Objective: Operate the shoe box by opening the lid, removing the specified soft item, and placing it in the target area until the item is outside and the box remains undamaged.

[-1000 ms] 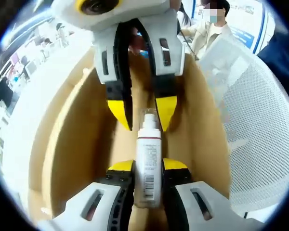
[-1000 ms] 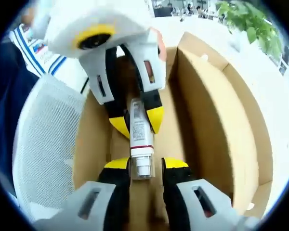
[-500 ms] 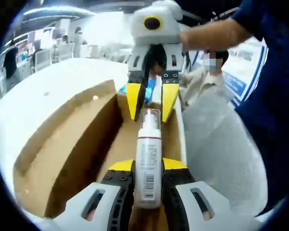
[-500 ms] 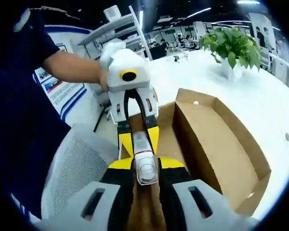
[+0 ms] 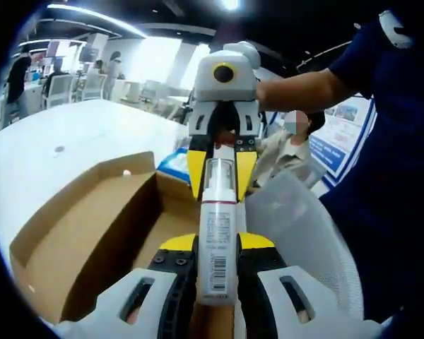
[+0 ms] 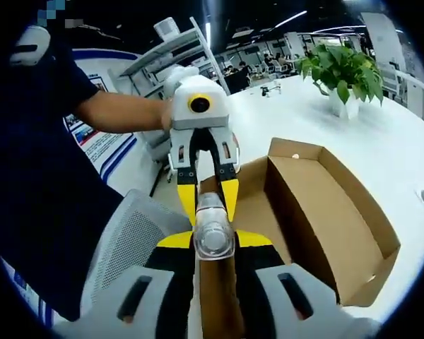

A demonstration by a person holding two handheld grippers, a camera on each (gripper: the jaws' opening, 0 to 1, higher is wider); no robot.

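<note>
Left gripper view: left gripper clamped on lower body of spray bottle, raised above open cardboard shoe box.
Right gripper view: right gripper closed on cap end of the spray bottle.
Bottle: level between both grippers, clear of the box.
Surface: white, potted plant at far edge.
Mesh chair back: apparently just beside the box.

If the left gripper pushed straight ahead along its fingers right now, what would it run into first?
Most likely the right gripper: it faces the left gripper head-on, closed on the far, capped end of the same bottle. The open box lies below and to the side. Depth is hard to judge.
</note>
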